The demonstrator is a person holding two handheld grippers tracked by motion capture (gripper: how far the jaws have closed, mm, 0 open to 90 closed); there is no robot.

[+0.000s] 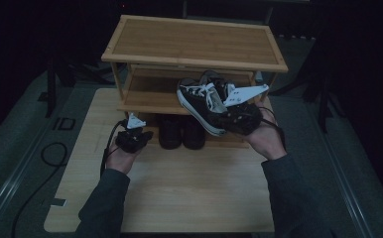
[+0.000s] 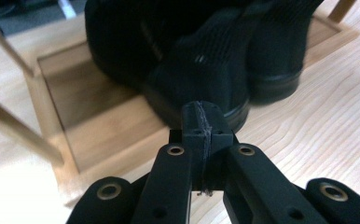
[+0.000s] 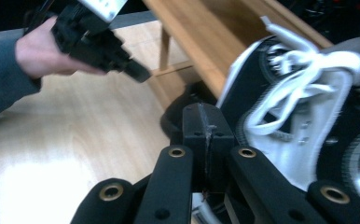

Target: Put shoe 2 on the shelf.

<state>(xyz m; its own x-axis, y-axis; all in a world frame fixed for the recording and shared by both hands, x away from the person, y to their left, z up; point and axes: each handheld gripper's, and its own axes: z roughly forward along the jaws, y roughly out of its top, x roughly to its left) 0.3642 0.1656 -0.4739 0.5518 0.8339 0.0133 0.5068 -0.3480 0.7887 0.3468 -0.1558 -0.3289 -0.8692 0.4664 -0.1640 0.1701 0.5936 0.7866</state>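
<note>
A black sneaker with white laces and sole (image 1: 202, 101) hangs tilted in the air in front of the shoe rack's middle shelf (image 1: 147, 96). My right gripper (image 1: 223, 115) is shut on it, and the shoe (image 3: 304, 116) lies to the right of the closed jaws (image 3: 201, 121). A second sneaker (image 1: 217, 82) shows just behind it. A pair of black shoes (image 1: 179, 131) stands on the bottom shelf. My left gripper (image 1: 147, 134) is shut with nothing in it (image 2: 201, 116), just short of the black shoes (image 2: 206, 56).
The three-shelf wooden rack (image 1: 194, 42) stands at the back of a light wooden table (image 1: 194, 193). Its top shelf is bare. Thin rack legs (image 2: 15, 133) rise at the left. The left gripper's cable (image 1: 45, 163) trails off the table's left side.
</note>
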